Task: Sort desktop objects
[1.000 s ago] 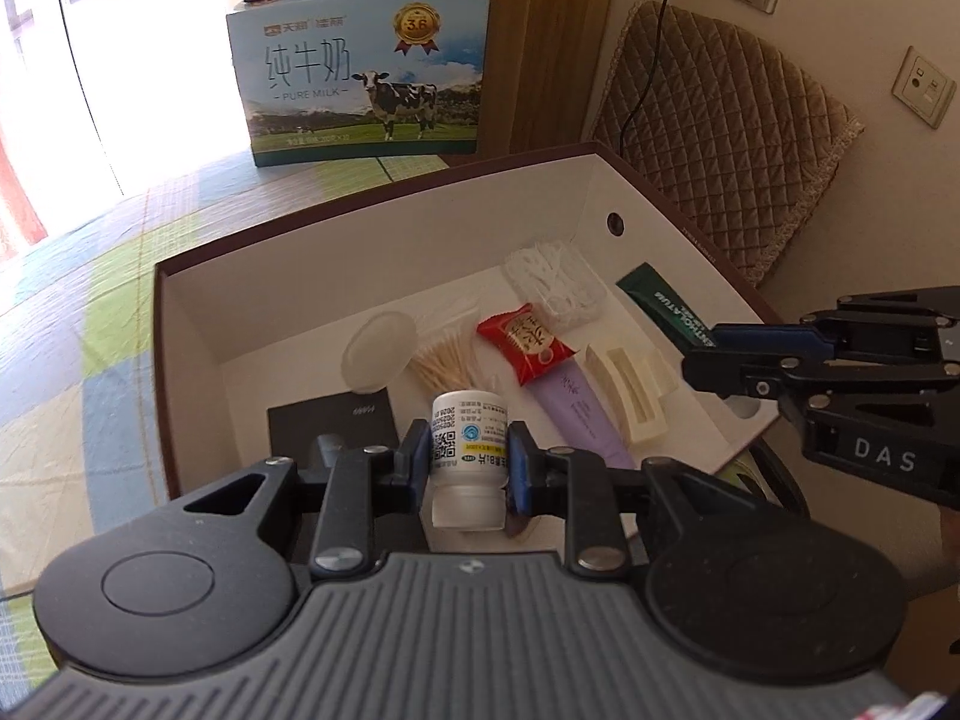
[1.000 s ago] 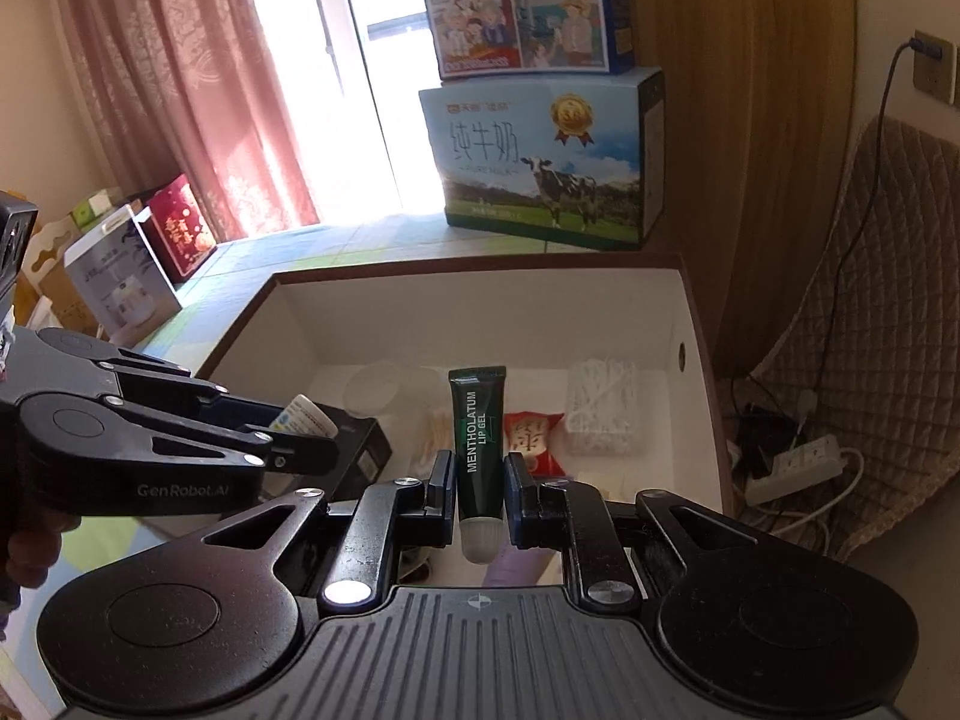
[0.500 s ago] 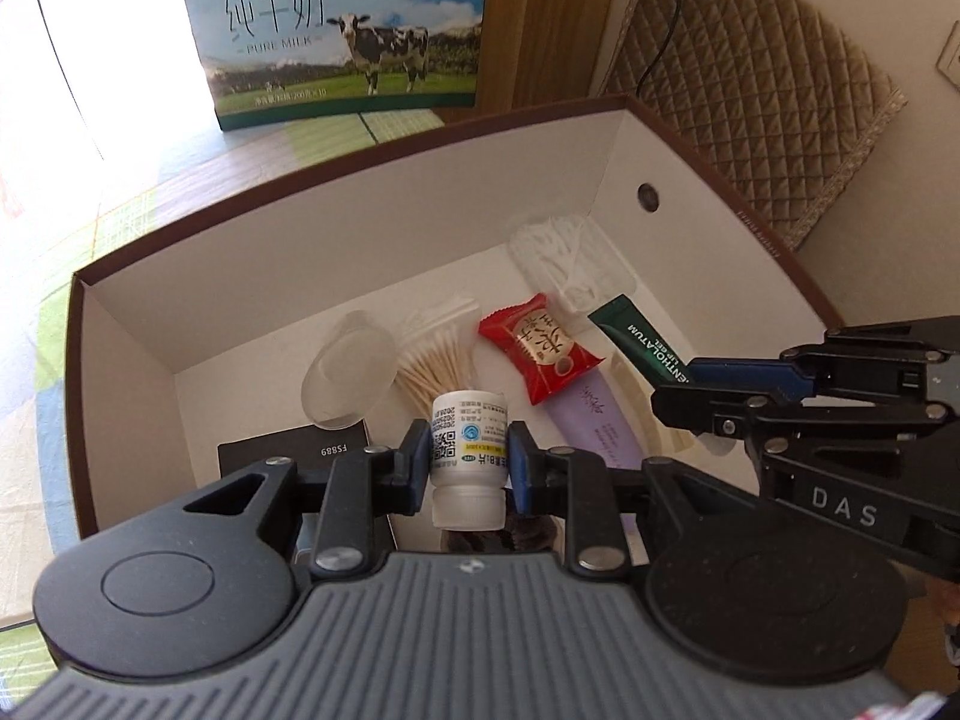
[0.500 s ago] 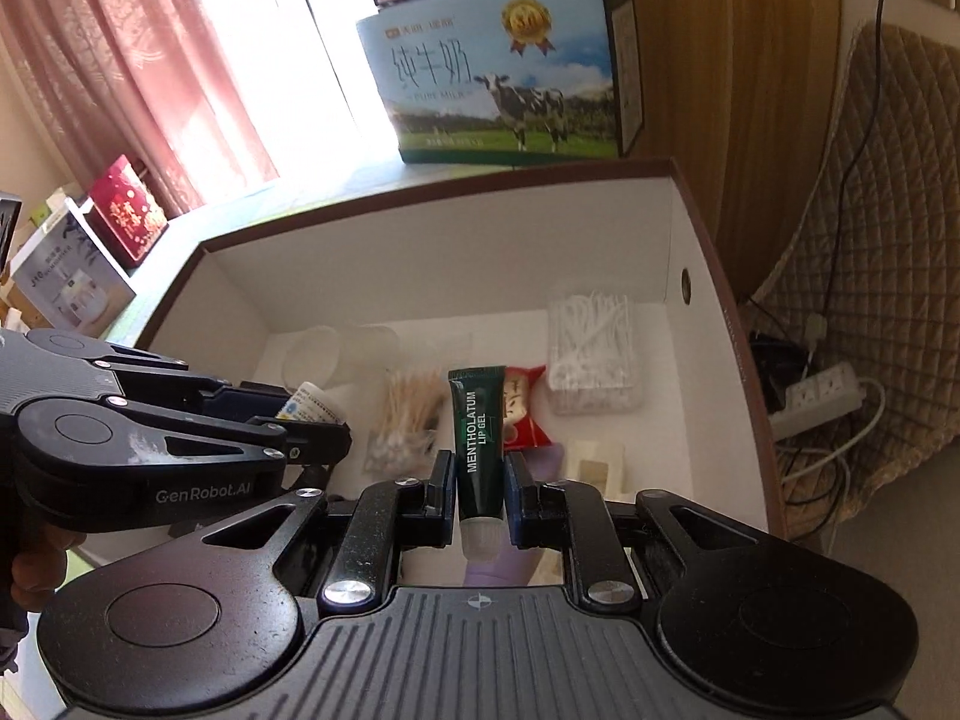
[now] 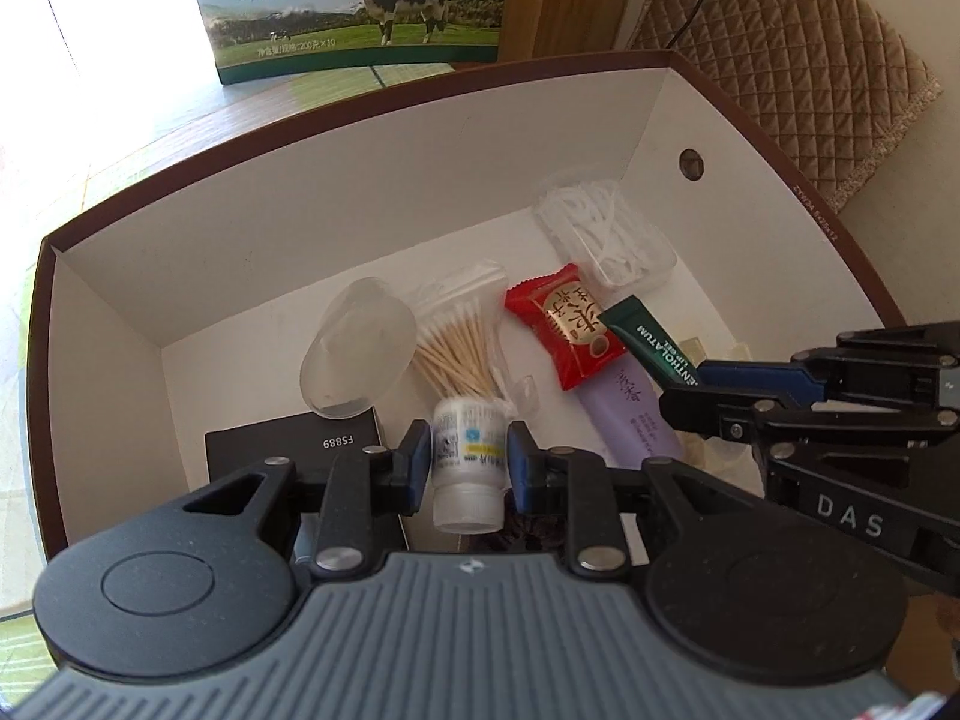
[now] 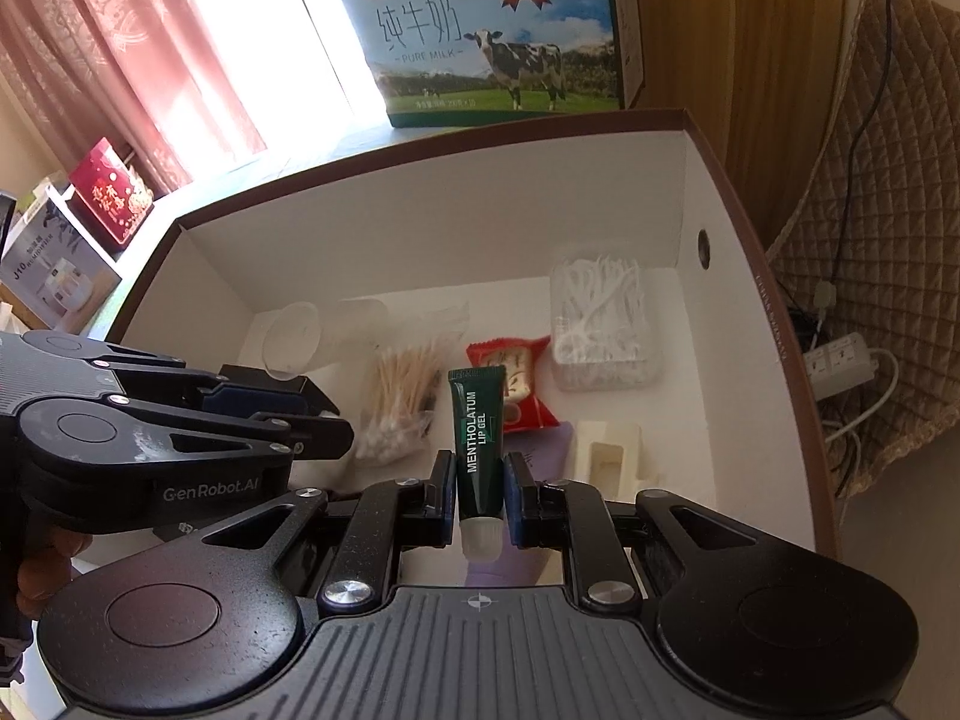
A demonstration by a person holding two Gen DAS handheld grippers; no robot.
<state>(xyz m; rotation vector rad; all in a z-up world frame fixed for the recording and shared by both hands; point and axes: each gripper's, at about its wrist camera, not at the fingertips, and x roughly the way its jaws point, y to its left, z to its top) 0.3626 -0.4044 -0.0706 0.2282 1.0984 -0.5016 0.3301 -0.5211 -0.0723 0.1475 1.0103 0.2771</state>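
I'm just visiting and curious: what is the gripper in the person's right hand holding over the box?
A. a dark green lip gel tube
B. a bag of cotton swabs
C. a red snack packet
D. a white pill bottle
A: the right gripper is shut on the dark green lip gel tube, cap down.

White bottle [image 5: 469, 457], green tube [image 6: 478, 444], both above box [image 5: 372, 192]

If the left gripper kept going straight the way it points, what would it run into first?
Probably the cotton swabs: the left gripper, shut on the white bottle, points down into the box, and the swabs lie just beyond the bottle. Depth is unclear; the bare floor might come first.
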